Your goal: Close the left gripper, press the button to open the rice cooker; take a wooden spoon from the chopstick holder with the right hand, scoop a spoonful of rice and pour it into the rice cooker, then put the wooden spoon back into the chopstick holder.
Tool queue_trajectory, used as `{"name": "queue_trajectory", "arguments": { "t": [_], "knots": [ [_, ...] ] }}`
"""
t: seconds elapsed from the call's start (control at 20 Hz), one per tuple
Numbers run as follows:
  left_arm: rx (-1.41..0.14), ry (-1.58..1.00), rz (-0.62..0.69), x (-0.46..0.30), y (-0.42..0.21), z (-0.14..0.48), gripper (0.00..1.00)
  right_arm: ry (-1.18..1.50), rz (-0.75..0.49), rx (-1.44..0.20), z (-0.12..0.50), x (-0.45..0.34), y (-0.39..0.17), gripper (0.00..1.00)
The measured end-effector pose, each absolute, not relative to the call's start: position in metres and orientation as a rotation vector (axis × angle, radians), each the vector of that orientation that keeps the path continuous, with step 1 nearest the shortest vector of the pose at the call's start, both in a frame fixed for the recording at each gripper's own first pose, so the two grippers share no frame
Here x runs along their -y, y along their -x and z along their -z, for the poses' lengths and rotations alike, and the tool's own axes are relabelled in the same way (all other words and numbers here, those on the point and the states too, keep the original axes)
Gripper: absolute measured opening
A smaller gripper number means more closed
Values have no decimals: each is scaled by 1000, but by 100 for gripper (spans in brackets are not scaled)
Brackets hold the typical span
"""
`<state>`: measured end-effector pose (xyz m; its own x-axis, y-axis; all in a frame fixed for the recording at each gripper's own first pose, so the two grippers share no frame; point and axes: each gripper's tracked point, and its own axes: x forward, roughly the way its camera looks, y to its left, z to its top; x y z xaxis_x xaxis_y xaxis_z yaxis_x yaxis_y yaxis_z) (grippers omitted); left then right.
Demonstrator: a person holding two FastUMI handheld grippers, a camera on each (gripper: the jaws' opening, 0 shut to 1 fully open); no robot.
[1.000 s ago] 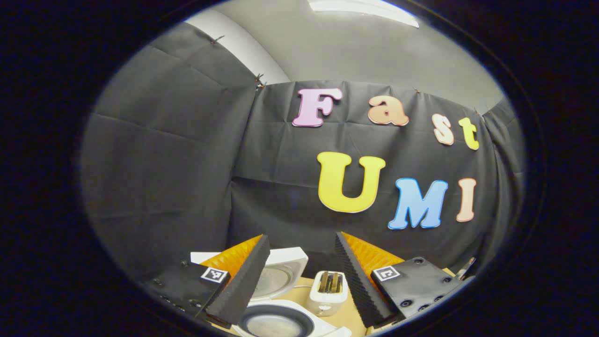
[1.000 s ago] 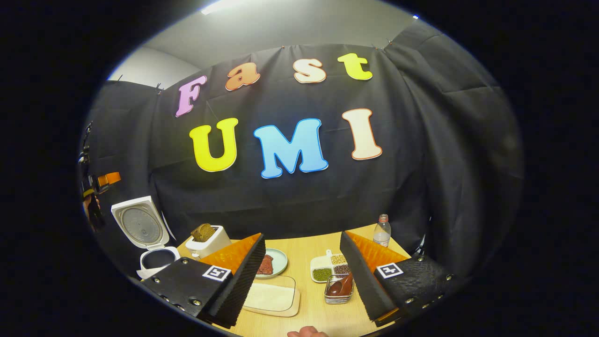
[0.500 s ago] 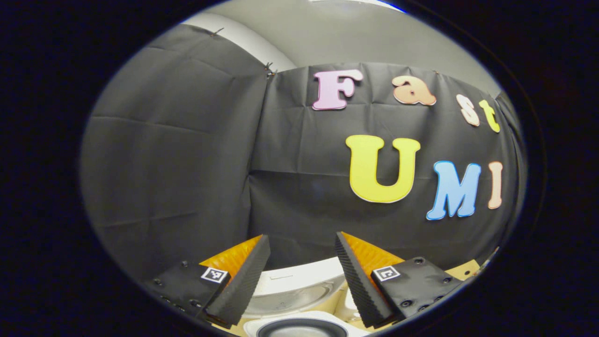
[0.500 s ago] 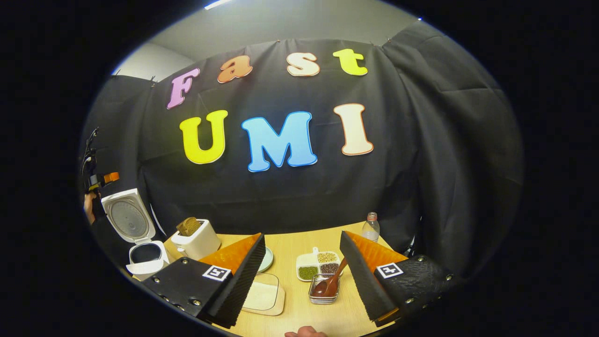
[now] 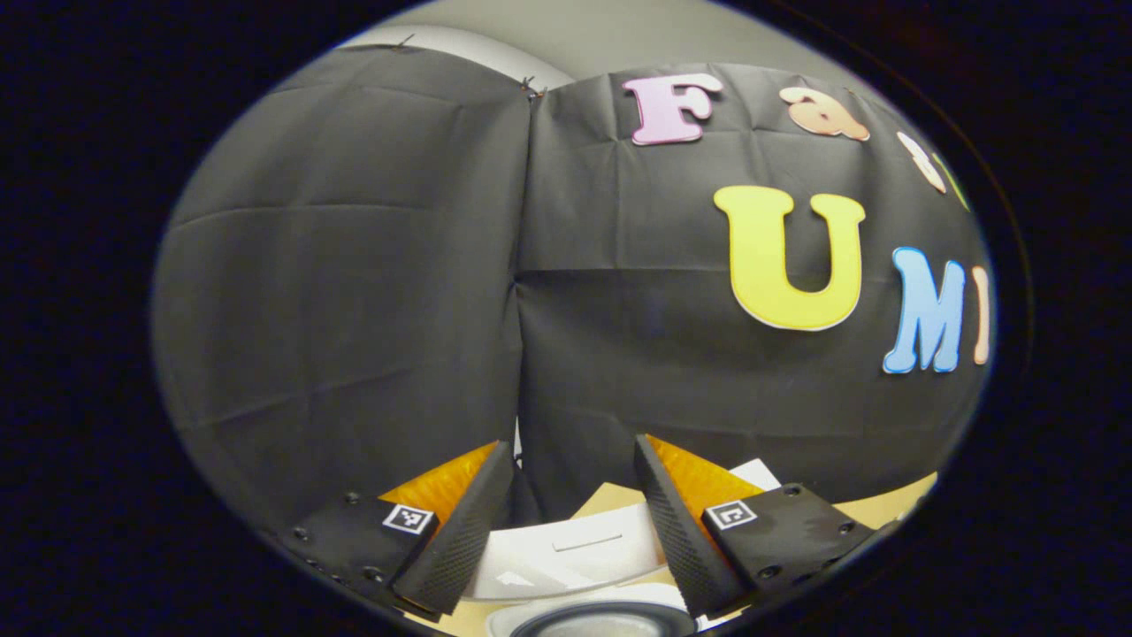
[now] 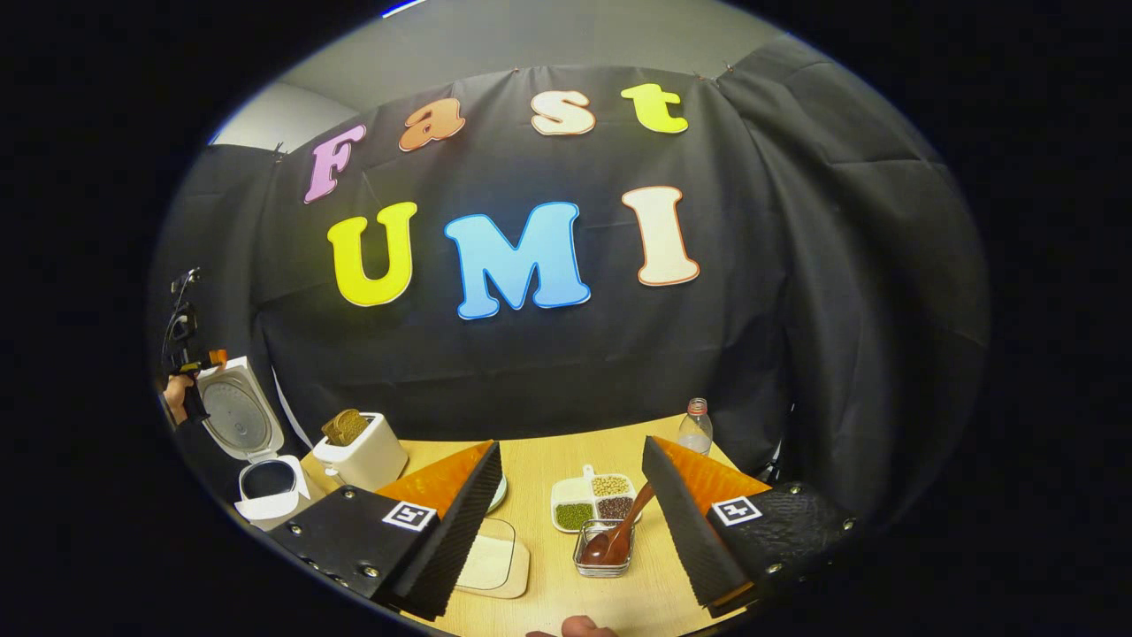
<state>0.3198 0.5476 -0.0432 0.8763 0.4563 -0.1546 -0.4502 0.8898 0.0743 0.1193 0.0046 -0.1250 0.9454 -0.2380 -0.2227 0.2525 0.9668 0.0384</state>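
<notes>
1. The wooden spoon (image 6: pixel 619 534) stands in the clear chopstick holder (image 6: pixel 602 561) at the lower centre of the right gripper view, bowl down, its handle leaning up and to the right toward the right-hand finger.
2. The right gripper (image 6: pixel 570 522) hangs above it with its fingers spread wide and nothing between them. I judge the step in hand to be the reach for the spoon.
3. To do it well, come down so the handle's upper part sits between the fingers, close on the handle rather than the bowl, then lift along the handle's lean so the holder does not tip.
4. The divided dish of grains (image 6: pixel 591 504) sits just behind the holder, so keep the descent clear of it.
5. The rice cooker (image 6: pixel 256 442) stands open at the left edge, lid up. In the left gripper view the left gripper (image 5: pixel 573 518) is open and empty above the cooker on the wooden surface (image 6: pixel 566 584).
</notes>
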Motion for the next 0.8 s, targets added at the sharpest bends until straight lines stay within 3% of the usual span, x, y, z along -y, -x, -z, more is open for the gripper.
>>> {"name": "queue_trajectory", "arguments": {
  "t": [0.05,0.55,0.6,0.8],
  "knots": [
    [-163,-34,-476,-543,-315,45,98,-77,245,-223,128,-4,-120,98],
    [-110,-58,-478,-481,-254,70,100,-61,203,-181,117,-13,-123,98],
    [-104,-57,-488,-476,-247,75,92,-57,199,-185,118,-14,-123,98],
    [-107,-61,-504,-451,-220,104,92,-49,195,-187,117,-14,-119,98]
  ]
}}
